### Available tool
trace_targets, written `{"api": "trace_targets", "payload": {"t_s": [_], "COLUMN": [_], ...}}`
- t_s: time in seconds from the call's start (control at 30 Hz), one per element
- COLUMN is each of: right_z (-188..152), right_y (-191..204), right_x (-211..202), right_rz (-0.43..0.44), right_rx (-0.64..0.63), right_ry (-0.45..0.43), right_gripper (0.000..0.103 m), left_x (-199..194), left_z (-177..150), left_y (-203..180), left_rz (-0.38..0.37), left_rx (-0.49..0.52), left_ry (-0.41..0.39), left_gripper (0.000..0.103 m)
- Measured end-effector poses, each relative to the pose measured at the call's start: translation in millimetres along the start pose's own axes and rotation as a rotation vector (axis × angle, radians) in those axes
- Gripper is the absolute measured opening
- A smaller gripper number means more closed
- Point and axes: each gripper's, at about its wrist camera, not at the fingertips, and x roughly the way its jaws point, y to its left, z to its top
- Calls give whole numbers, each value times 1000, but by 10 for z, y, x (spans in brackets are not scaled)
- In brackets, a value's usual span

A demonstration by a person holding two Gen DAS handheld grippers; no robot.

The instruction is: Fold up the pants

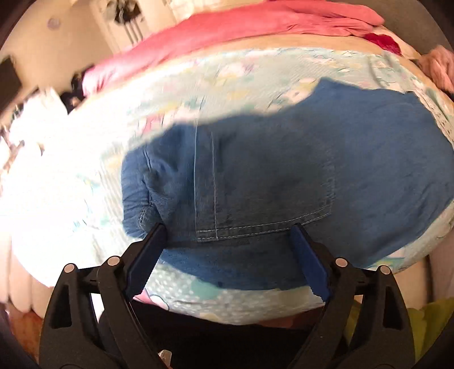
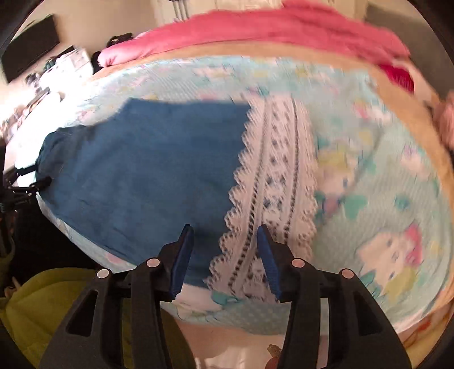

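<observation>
Denim pants (image 1: 283, 176) are laid flat across a pastel cartoon-print bedsheet (image 1: 227, 73), with a pink blanket (image 1: 255, 25) bunched beyond them at 12 o'clock. In the left wrist view the waistband end lies at 9 o'clock and a stitched back pocket (image 1: 272, 193) sits at the centre. In the right wrist view the leg hem is seen to end in a white lace trim (image 2: 272, 181), running from 12 o'clock down to 6 o'clock.

The left gripper (image 1: 227, 230) is held with its jaws spread wide over the near edge of the seat, just below the pocket; nothing is pinched between its pads. The right gripper (image 2: 225, 232) is held about half open over the boundary of denim and lace, and it too is empty. Neither pad is seen pressing on cloth.

The step in hand is judged to be a fresh grasp for the next fold, probably hem brought over toward waistband. For a clean result, both layers of the near edge should be caught together, with the lace taken along with the denim rather than alone, since lace is likely to stretch and slip. Both ends should be lifted evenly so the crease stays straight, and the seat should be smoothed before the fold is set down.
</observation>
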Motion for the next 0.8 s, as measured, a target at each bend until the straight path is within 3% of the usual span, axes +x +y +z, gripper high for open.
{"api": "trace_targets", "payload": {"t_s": [0.13, 0.2, 0.27, 0.37, 0.47, 0.63, 0.8], "right_z": [-70, -21, 153, 450, 746, 1133, 1270], "right_y": [5, -21, -17, -188, -442, -803, -974], "right_x": [-75, -224, -332, -360, -231, 132, 468], "right_rz": [7, 45, 49, 19, 13, 85, 112], "right_rx": [-10, 5, 19, 70, 138, 270, 299], "right_ry": [-15, -64, -128, -179, -184, -145, -83], "right_gripper": [45, 45, 46, 50, 50, 50, 50], "left_x": [-160, -334, -508, -545, -435, -139, 368], "left_z": [32, 101, 231, 508, 778, 1176, 1481], "left_y": [38, 38, 10, -108, -213, -411, -616], "left_rz": [-35, -93, -149, -203, -237, -304, -334], "left_rx": [-21, -42, -50, -29, -34, -27, -25], "left_ry": [-33, -84, -146, -182, -177, -127, -40], "left_gripper": [82, 83, 89, 90, 90, 90, 90]}}
